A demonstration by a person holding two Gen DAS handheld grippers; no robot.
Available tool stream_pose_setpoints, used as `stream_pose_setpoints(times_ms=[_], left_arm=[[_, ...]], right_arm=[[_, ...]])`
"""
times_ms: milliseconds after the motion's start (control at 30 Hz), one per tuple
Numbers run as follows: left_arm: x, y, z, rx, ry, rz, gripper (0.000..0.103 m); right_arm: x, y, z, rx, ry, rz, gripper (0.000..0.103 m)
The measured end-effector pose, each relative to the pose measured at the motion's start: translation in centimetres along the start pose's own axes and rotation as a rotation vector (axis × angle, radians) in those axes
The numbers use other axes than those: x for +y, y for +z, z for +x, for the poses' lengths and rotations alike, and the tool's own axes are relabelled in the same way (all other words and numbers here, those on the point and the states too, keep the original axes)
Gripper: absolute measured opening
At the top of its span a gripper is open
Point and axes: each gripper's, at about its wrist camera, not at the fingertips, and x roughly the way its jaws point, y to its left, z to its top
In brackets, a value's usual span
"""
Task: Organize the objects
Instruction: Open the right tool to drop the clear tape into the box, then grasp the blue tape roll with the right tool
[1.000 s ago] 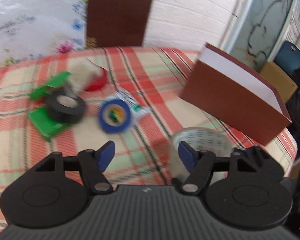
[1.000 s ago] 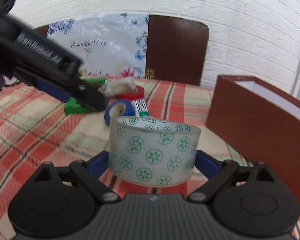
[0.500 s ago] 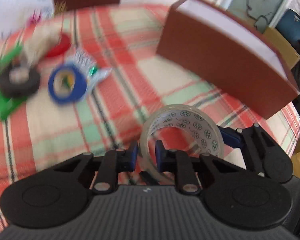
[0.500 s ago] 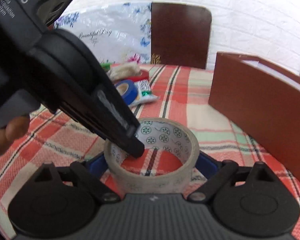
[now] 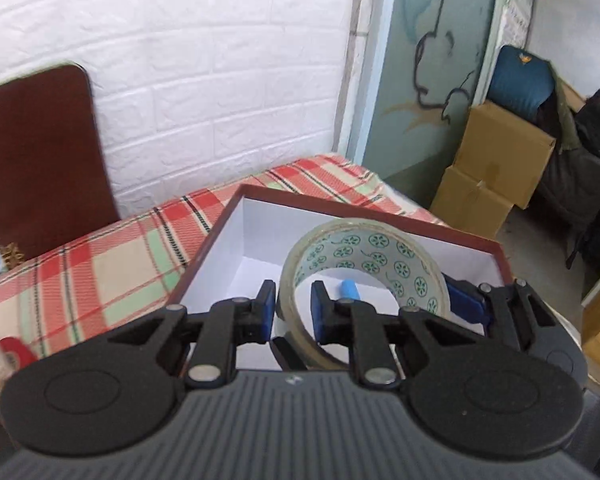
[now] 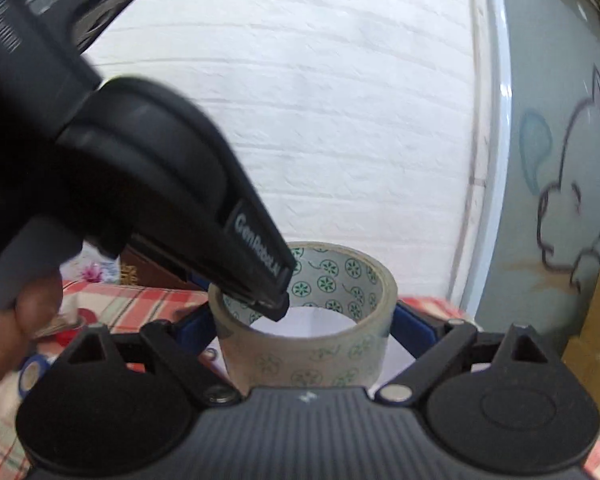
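Left wrist view: we've got the tape roll [image 5: 364, 268] over the box [image 5: 260, 220], left hand-held gripper [image 5: 291, 312] pinching its wall, right hand-held gripper [image 6: 302, 326] clamped outside; drop + other rolls left.

Green-flowered clear tape roll [image 5: 364, 264], maroon white-lined box [image 5: 260, 236].

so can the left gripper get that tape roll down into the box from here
Probably yes. The left gripper pinches the tape roll's wall right above the open box; only a small blue thing lies on the floor inside.
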Motion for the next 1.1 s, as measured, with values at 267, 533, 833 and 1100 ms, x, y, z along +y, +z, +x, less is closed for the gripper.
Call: stream_pose_setpoints(times_ms=[267, 533, 833, 1100], left_arm=[[0.2, -1.2, 0.6, 0.036, 0.050, -0.002, 0.027], [1.8, -3.1, -9.7, -0.117, 0.148, 0.030, 0.050], [9.1, -10.8, -14.5, -0.035, 0.345, -0.054, 0.051], [17.3, -15.7, -17.0, 0.009, 0.467, -0.225, 0.051]], right_arm=[[0.3, -1.4, 3.2, 0.039, -0.037, -0.021, 0.100], [2.7, -2.2, -3.8, -0.083, -0.014, 0.036, 0.099], [8.9, -4.1, -8.3, 0.009, 0.174, 0.025, 0.089], [15.5, -4.0, -7.2, 0.072, 0.326, -0.057, 0.077]])
